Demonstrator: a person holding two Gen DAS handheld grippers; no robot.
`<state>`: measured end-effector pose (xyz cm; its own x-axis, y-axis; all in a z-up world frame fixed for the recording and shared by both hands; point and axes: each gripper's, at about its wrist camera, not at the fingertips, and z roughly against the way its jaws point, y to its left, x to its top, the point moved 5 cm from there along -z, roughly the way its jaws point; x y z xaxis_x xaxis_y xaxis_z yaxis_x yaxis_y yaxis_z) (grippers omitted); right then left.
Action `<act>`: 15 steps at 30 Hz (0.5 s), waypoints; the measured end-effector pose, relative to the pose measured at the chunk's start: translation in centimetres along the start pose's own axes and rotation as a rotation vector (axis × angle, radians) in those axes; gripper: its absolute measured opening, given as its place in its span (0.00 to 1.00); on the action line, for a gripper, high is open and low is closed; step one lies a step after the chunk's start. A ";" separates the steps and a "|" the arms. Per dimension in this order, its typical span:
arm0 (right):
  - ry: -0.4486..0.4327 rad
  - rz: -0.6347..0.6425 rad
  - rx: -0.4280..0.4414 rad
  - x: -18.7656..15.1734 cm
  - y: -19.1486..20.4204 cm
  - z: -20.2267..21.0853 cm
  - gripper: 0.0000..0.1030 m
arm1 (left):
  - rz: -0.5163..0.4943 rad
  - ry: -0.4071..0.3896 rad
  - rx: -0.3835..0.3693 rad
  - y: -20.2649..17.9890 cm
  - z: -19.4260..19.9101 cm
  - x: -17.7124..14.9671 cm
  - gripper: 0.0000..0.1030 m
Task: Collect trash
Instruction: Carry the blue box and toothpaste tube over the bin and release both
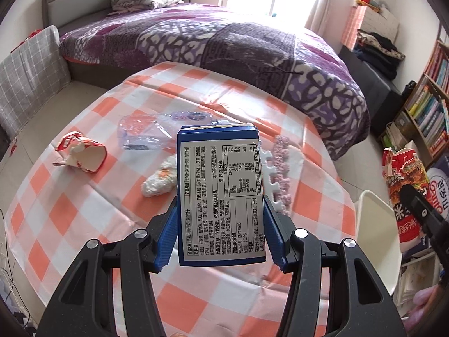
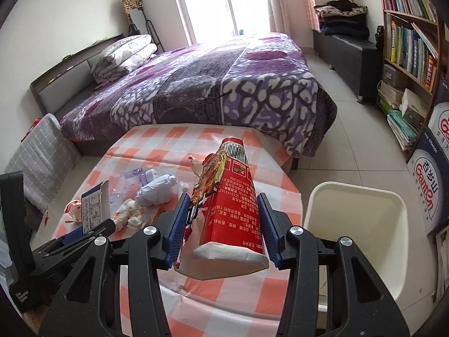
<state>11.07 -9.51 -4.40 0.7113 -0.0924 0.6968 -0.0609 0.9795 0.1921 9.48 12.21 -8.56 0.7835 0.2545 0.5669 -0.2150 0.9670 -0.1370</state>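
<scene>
While I look through the left wrist camera, my left gripper [image 1: 220, 230] is clamped on a blue box [image 1: 220, 196], its blue pads pressing both long sides, the white label panel facing the lens. The box is held up above the round table [image 1: 84, 224] with its orange-and-white checked cloth. On the cloth beyond it lie a crushed red-and-white paper cup [image 1: 81, 151] to the left, a flattened clear plastic bottle [image 1: 148, 132] behind, a crumpled white wrapper [image 1: 160, 179] just left of the box, and a white and pink piece [image 1: 280, 168] partly hidden on its right. A white bin [image 1: 376, 241] stands beside the table at the right edge, and above it I see the red carton [image 1: 404, 174] with part of the other gripper's dark body.

Through the right wrist camera, my right gripper [image 2: 221, 230] is closed on the torn red carton [image 2: 233, 205], pads squeezing its sides, the white base toward the lens and the barcode end pointing away. It is held above the table's right edge, just left of the white bin [image 2: 356, 224]. At the left I can see the left gripper [image 2: 78, 236] holding the blue box [image 2: 94, 210] upright. Between them on the cloth rest a pale blue crumpled wad [image 2: 157, 191] and the white wrapper [image 2: 129, 213]. A bed [image 2: 210, 84] with a purple blanket fills the background.
</scene>
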 end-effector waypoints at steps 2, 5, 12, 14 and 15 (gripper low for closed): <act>-0.004 -0.023 -0.021 0.2 -1.2 0.3 0.45 | -0.009 0.007 -0.008 -0.8 -0.3 -0.1 0.53; -0.008 -0.059 -0.056 0.5 -3.2 0.8 0.45 | -0.029 0.011 -0.021 -2.2 -0.6 -0.4 0.53; 0.002 -0.155 -0.125 0.7 -8.0 1.6 0.46 | -0.064 0.028 -0.072 -5.7 -1.1 -1.1 0.53; 0.003 -0.173 -0.148 0.7 -9.0 1.8 0.47 | -0.073 0.031 -0.084 -6.7 -1.3 -1.3 0.53; 0.003 -0.182 -0.159 0.7 -9.6 2.0 0.49 | -0.079 0.031 -0.090 -7.2 -1.3 -1.3 0.53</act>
<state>10.74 -19.33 -4.41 0.7024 -0.2701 0.6585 0.1793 0.9625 0.2035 10.75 4.93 -9.39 0.8142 0.1760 0.5533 -0.0992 0.9811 -0.1660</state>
